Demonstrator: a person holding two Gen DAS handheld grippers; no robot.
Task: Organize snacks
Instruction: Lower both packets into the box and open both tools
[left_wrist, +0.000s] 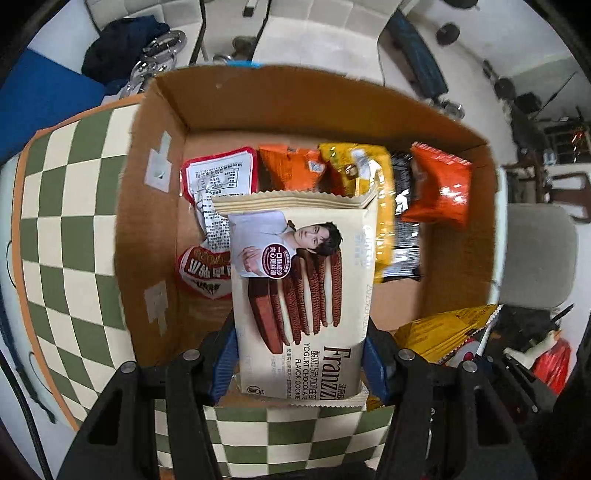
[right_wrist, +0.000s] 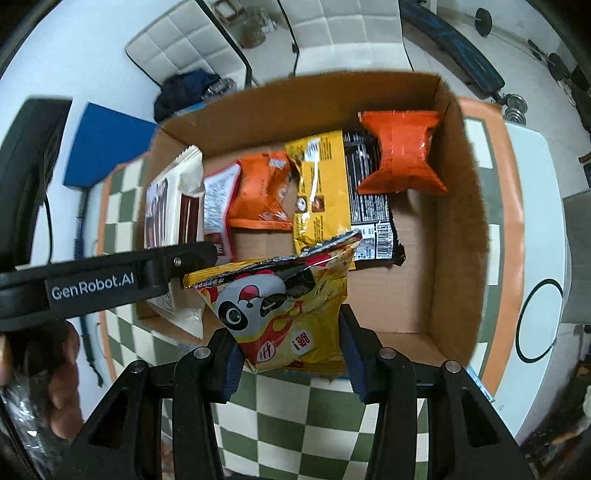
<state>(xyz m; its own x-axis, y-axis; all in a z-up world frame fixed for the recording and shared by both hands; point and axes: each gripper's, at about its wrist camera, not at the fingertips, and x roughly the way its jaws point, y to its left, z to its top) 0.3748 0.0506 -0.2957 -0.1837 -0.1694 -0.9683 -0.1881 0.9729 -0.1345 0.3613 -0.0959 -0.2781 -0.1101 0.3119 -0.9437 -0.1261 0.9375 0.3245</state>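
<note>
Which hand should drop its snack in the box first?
Probably the left gripper: its cookie pack hangs inside the cardboard box, while the right gripper's panda bag sits at the near edge.

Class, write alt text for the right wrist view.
The right tongs grip a yellow panda-print snack bag above an open brown cardboard box holding orange, yellow and black snack packets. It sits on a green-and-cream checked cloth.

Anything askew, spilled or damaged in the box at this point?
Nothing spilled or torn. The packs in the box lie loosely overlapped, the yellow bag across the black one. The panda bag in the right claw has a crumpled top edge.
</note>
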